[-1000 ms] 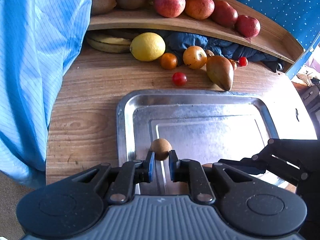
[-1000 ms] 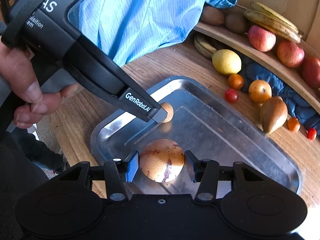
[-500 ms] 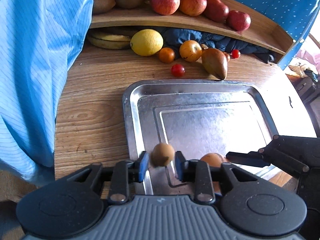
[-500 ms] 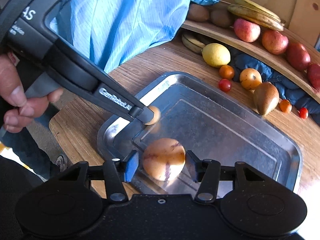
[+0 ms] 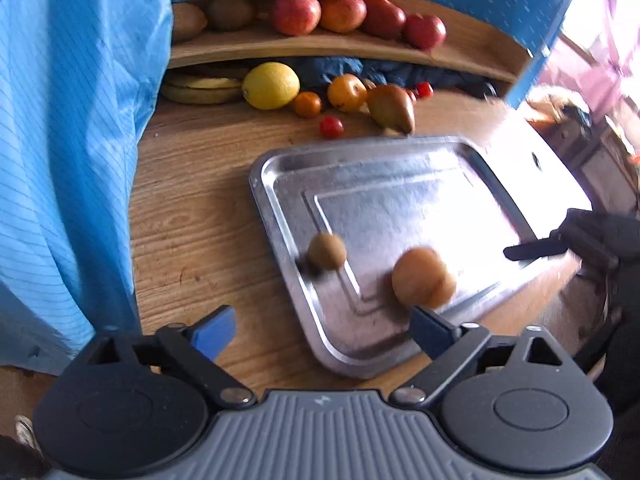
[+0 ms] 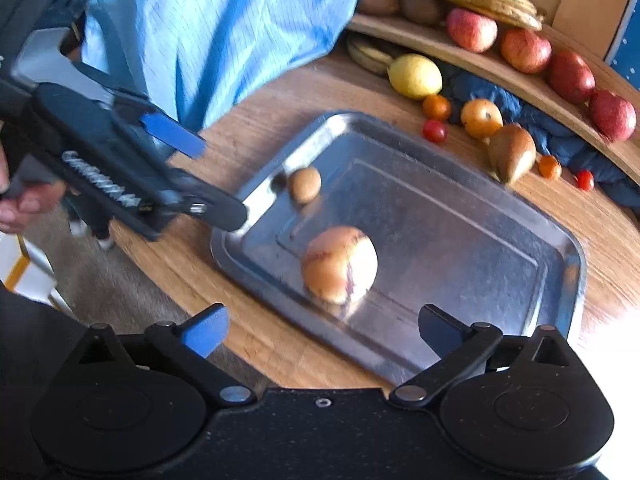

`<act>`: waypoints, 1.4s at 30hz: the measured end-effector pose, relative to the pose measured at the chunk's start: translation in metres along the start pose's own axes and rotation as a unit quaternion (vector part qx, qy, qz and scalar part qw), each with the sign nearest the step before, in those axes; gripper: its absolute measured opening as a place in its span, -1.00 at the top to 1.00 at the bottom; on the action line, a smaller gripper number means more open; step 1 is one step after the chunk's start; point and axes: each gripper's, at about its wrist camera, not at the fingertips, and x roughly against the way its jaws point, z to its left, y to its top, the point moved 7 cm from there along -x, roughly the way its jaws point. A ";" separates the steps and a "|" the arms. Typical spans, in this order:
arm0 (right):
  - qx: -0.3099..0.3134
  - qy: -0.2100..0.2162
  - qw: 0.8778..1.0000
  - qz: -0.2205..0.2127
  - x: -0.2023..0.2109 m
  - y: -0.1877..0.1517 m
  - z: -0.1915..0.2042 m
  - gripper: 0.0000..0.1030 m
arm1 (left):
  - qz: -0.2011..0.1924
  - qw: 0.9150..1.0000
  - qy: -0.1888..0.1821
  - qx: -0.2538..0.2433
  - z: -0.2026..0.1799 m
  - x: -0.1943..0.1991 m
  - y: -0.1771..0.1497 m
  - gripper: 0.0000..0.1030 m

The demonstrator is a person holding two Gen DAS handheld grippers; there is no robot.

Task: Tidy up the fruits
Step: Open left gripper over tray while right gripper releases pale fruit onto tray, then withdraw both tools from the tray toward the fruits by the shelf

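Observation:
A steel tray [image 5: 280, 184] [image 6: 560, 248] lies on the round wooden table. In it rest a small brown fruit [image 5: 327, 251] [image 6: 305, 185] near the left rim and a larger orange-tan fruit [image 5: 422, 277] [image 6: 339, 265] beside it. My left gripper [image 5: 320, 330] is open, pulled back over the table's near edge, holding nothing. My right gripper [image 6: 322, 330] is open too, just short of the larger fruit. The left gripper [image 6: 176, 168] shows from the side in the right wrist view.
Behind the tray lie a lemon [image 5: 271, 85], a pear [image 5: 390, 107], small tomatoes [image 5: 331, 127] and orange fruits [image 5: 347, 92]. A curved wooden shelf [image 5: 320, 46] carries apples, kiwis and bananas. A person's blue striped garment [image 5: 72, 140] hangs at the left.
Both grippers have opened and let go of their fruits, which now rest in the tray. Both grippers have pulled back toward the near table edge.

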 end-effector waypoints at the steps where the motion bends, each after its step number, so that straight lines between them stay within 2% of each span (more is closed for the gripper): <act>1: -0.007 -0.004 1.000 0.003 0.001 -0.001 -0.003 -0.96 | 0.004 1.000 0.006 -0.013 0.000 0.000 -0.003 -0.90; 6: -0.035 -0.035 0.998 0.029 0.008 -0.007 -0.023 -0.99 | 0.017 0.997 0.013 -0.069 0.001 0.002 -0.014 -0.96; 10: -0.057 -0.084 0.994 0.038 0.012 -0.010 -0.042 -0.99 | 0.037 0.994 0.018 -0.097 0.003 0.000 -0.019 -0.97; 14: -0.068 -0.131 0.988 0.042 0.014 -0.013 -0.058 -0.99 | 0.039 0.992 0.057 -0.105 0.012 -0.003 -0.018 -0.98; 17: -0.075 -0.152 0.985 0.041 0.014 -0.012 -0.069 -0.99 | 0.041 0.992 0.074 -0.089 0.022 -0.005 -0.013 -0.99; 21: -0.075 -0.158 0.984 0.040 0.012 -0.009 -0.079 -0.99 | 0.035 0.994 0.095 -0.049 0.036 -0.007 -0.001 -0.99; 27: -0.064 -0.157 0.985 0.032 0.002 0.005 -0.091 -0.99 | 0.020 0.988 0.149 -0.018 0.049 -0.015 0.021 -0.99; 31: -0.061 -0.152 0.986 0.018 -0.001 0.019 -0.101 -0.99 | 0.009 0.989 0.148 0.009 0.048 -0.018 0.036 -0.99; 37: -0.042 -0.144 0.989 0.007 -0.011 0.039 -0.109 -0.99 | -0.021 0.984 0.171 0.049 0.044 -0.029 0.069 -0.99; 42: -0.018 -0.140 0.990 -0.011 -0.017 0.055 -0.109 -0.99 | -0.025 0.982 0.169 0.080 0.047 -0.042 0.089 -0.99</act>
